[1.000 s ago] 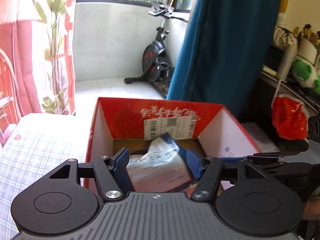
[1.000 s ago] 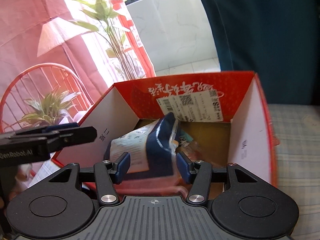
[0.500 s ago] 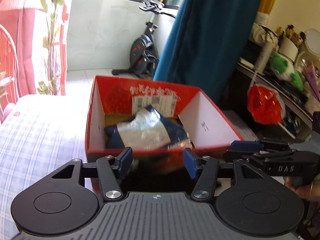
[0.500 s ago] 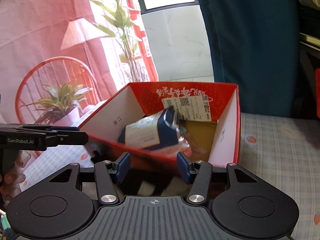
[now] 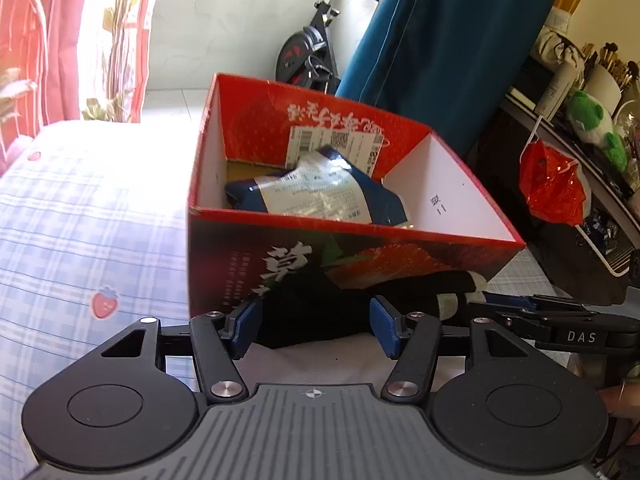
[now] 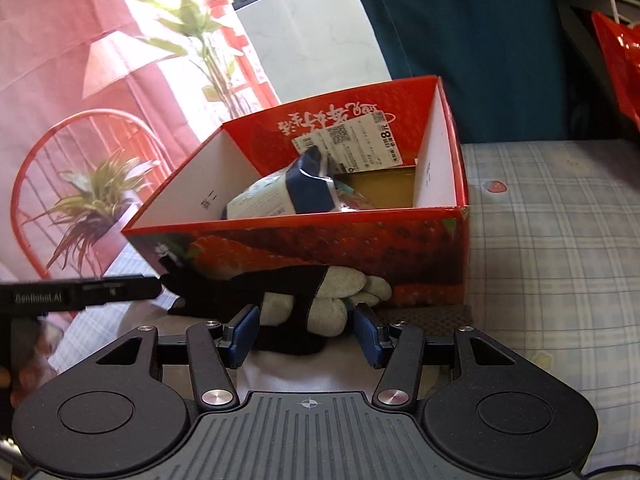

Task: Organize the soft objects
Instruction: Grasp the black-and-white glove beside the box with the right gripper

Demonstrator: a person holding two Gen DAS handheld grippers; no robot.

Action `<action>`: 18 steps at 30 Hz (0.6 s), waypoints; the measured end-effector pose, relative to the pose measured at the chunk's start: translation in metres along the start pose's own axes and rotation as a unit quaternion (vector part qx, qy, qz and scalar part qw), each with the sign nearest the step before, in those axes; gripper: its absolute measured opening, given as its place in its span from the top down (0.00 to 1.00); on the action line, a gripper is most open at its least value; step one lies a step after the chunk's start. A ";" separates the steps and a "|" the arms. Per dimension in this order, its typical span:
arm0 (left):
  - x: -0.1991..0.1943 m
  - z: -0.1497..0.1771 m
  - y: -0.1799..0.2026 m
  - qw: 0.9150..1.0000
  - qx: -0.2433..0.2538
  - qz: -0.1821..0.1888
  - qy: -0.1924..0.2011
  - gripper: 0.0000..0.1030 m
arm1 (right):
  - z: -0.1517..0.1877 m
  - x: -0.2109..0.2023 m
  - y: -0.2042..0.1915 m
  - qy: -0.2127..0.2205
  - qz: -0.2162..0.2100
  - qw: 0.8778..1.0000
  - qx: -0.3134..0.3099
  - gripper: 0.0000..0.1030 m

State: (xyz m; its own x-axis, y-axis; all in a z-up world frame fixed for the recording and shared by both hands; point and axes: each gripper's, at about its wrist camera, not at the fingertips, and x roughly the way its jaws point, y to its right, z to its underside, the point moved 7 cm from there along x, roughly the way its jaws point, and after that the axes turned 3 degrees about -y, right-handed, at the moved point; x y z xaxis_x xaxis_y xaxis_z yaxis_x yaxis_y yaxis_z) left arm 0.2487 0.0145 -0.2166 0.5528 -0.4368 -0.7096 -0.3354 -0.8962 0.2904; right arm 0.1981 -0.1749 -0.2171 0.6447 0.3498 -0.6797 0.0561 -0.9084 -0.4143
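Note:
A red strawberry box (image 5: 352, 268) (image 6: 304, 240) stands on the plaid bed. Inside it lies a blue and white plastic packet (image 5: 320, 192) (image 6: 280, 196). A black and grey sock bundle (image 6: 320, 296) (image 5: 320, 316) lies on the bed against the box's near wall. My left gripper (image 5: 314, 326) is open and empty, just in front of the dark socks. My right gripper (image 6: 306, 330) is open and empty, with the grey sock ends between its fingertips. Each gripper shows at the edge of the other's view.
The plaid bedsheet (image 5: 80, 240) (image 6: 560, 260) spreads to both sides of the box. A teal curtain (image 5: 440, 40) hangs behind. A red bag (image 5: 552, 184) hangs off a cluttered shelf at right. A red chair with plants (image 6: 80, 200) stands at left.
Both grippers have pulled back and down from over the box to its near side. The packet stays in the box. The socks have come into view.

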 end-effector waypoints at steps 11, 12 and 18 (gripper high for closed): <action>0.042 0.004 -0.011 0.999 -0.044 0.007 -0.022 0.39 | 0.001 0.031 0.008 -0.013 -0.016 0.997 0.068 0.49; 0.044 0.004 -0.012 0.998 -0.052 0.009 -0.023 0.39 | 0.001 0.033 0.010 -0.014 -0.014 0.997 0.074 0.52; 0.044 0.008 -0.019 0.997 -0.073 0.008 -0.027 0.57 | -0.001 0.038 0.011 -0.020 -0.009 0.997 0.078 0.76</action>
State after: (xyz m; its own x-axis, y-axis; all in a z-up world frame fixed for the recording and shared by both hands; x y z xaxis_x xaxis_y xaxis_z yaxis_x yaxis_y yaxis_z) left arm 0.2734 0.0128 -0.2580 0.5056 -0.4496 -0.7363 -0.2266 -0.8927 0.3896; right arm 0.2233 -0.1716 -0.2467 0.6138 0.3778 -0.6932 -0.0528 -0.8564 -0.5136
